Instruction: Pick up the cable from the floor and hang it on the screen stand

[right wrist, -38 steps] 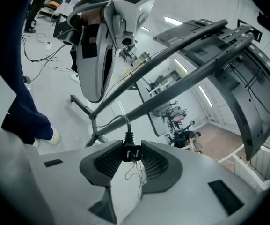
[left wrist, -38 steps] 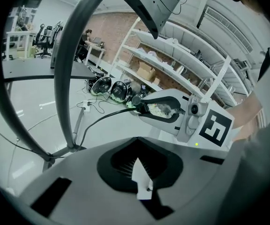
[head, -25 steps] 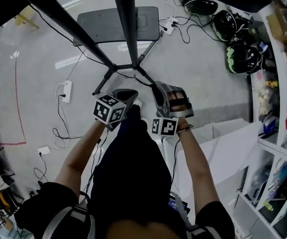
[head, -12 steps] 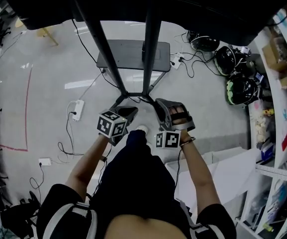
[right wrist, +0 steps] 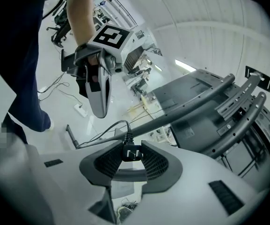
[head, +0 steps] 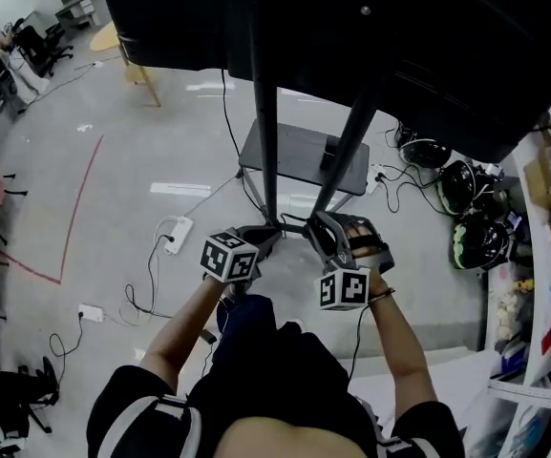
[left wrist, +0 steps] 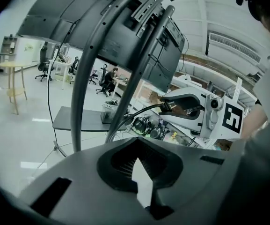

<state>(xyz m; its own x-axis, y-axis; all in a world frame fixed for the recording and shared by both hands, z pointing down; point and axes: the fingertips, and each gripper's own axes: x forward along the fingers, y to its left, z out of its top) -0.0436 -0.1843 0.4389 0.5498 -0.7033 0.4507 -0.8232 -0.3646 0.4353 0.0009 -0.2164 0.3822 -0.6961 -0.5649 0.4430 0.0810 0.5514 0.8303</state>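
you've raised both tongs from the floor [head: 141, 160] up to the stand [head: 266, 160] at 12 o'clock; right tongs [right wrist: 132, 147] pinch the plug [right wrist: 132, 153] of the cable [left wrist: 146, 108], left tongs [left wrist: 137, 159] pressed together, empty

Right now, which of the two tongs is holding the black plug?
The right tongs: the black plug sits pinched between them, its cable trailing away. The left tongs are shut with nothing between them.

Head view looks down, gripper views up; all share screen stand [head: 266, 151].
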